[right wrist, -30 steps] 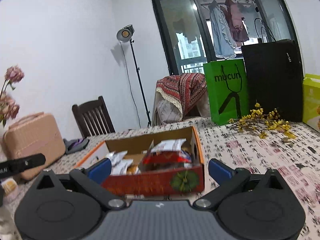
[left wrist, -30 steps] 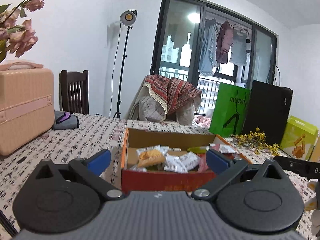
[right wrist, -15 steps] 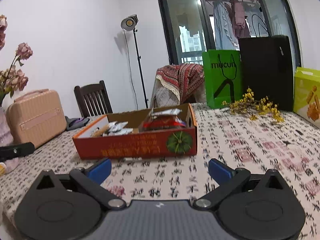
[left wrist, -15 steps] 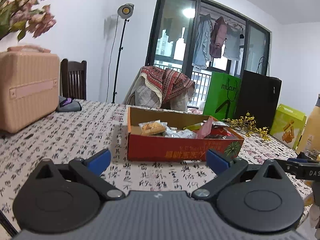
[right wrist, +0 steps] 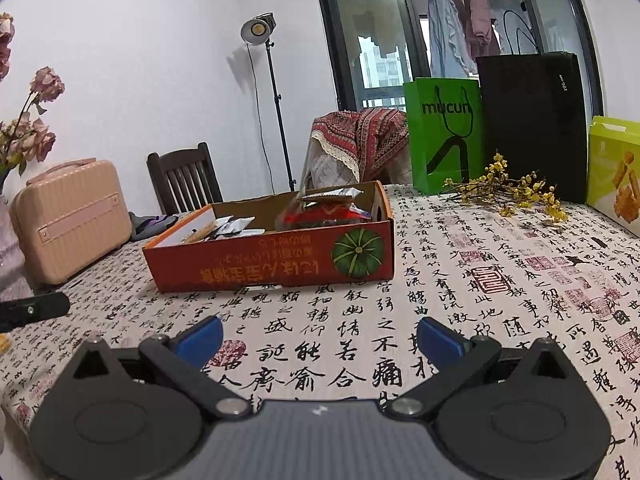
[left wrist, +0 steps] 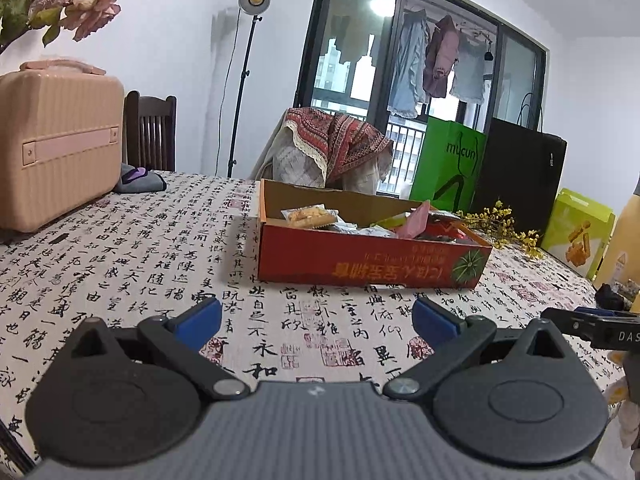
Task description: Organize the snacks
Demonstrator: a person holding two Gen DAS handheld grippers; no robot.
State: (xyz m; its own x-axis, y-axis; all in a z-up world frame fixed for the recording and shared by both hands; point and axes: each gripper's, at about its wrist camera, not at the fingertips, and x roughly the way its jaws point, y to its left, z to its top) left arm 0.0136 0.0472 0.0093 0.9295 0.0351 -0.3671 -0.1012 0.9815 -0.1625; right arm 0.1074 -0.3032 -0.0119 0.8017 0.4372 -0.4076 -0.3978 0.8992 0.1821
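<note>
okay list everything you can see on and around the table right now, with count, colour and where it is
cardboard box: one, red-orange, mid-table, open top
snack packets: several, mixed colours, inside the box
suitcase: one, pink, table's left end
dried roses: one bunch, pink, far left
yellow flower sprig: one, lying right of the box
shopping bags: green, black, lime, along the far right edge
chair: one, dark wood, behind the table
draped chair: one, red patterned cloth
lamp stand: one, black, by the wall
left gripper: blue fingers, open, empty
right gripper: blue fingers, open, empty
</note>
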